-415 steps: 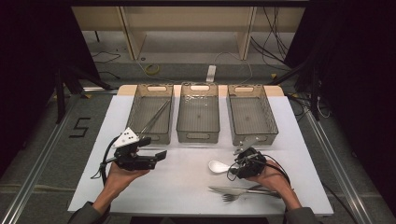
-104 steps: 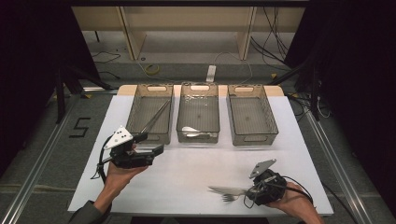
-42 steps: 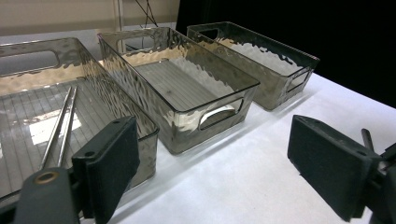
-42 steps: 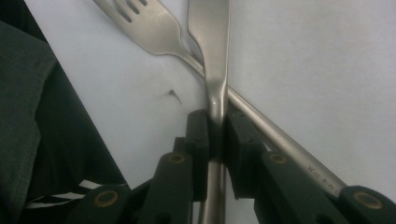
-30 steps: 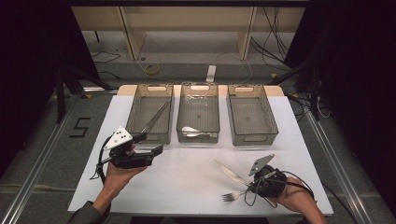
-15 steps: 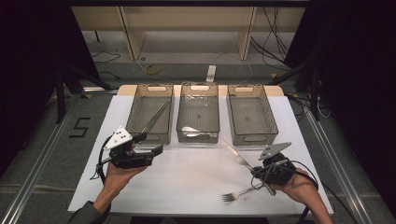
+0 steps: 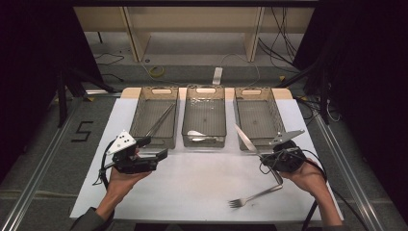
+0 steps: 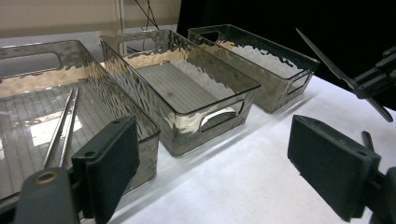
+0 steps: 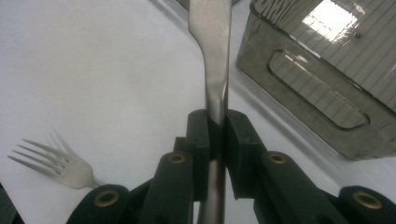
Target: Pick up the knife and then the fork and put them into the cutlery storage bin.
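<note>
Knife (image 9: 212,56) handle hidden between clamped right gripper (image 9: 215,140) pads, blade tip cropped

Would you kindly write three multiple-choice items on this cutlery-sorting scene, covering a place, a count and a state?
1. Where does the silver metal fork lie?
A. on the white tabletop
B. in the middle bin
C. in the left claw

2. How many clear plastic bins stand in the row?
A. two
B. three
C. four

3. How is the right claw?
A. open, holding nothing
B. shut on a spoon
C. shut on the silver table knife

Answers: 1 A, the fork rests on the tabletop; 2 B, three bins stand side by side; 3 C, the pads pinch the knife's handle.
</note>
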Demonstrator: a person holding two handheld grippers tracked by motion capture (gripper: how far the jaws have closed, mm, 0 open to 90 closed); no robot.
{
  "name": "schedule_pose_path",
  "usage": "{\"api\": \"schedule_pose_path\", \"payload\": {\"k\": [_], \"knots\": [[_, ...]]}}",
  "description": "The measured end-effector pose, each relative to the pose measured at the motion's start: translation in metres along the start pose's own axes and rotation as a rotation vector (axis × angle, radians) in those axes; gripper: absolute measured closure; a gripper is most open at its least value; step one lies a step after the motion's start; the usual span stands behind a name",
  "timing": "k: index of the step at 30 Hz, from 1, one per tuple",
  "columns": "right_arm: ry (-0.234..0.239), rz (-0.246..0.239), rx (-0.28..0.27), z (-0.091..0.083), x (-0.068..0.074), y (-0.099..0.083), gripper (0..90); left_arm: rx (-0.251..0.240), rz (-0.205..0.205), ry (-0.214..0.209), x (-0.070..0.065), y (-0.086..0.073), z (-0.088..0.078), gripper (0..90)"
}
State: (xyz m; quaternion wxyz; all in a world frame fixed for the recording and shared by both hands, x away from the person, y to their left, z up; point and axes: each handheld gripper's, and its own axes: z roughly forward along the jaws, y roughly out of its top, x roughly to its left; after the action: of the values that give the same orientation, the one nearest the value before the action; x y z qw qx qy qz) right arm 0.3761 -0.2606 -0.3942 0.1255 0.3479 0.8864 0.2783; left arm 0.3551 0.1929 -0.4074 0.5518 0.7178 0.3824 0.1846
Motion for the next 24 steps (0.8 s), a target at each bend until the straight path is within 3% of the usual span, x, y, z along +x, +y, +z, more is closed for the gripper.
{"api": "schedule_pose_path", "payload": {"k": [6, 18, 24], "knots": [[-0.012, 0.002, -0.004, 0.0, -0.003, 0.008, 81.1, 0.003, 0.002, 0.0, 0.0, 0.0, 0.0, 16.1], [-0.075, 0.027, -0.066, -0.005, -0.026, 0.043, 81.1, -0.002, -0.005, -0.002, 0.0, 0.0, 0.0, 16.1], [-0.091, 0.063, -0.092, -0.003, -0.042, 0.061, 81.1, -0.006, -0.008, -0.005, 0.001, 0.001, 0.0, 16.1]]}}
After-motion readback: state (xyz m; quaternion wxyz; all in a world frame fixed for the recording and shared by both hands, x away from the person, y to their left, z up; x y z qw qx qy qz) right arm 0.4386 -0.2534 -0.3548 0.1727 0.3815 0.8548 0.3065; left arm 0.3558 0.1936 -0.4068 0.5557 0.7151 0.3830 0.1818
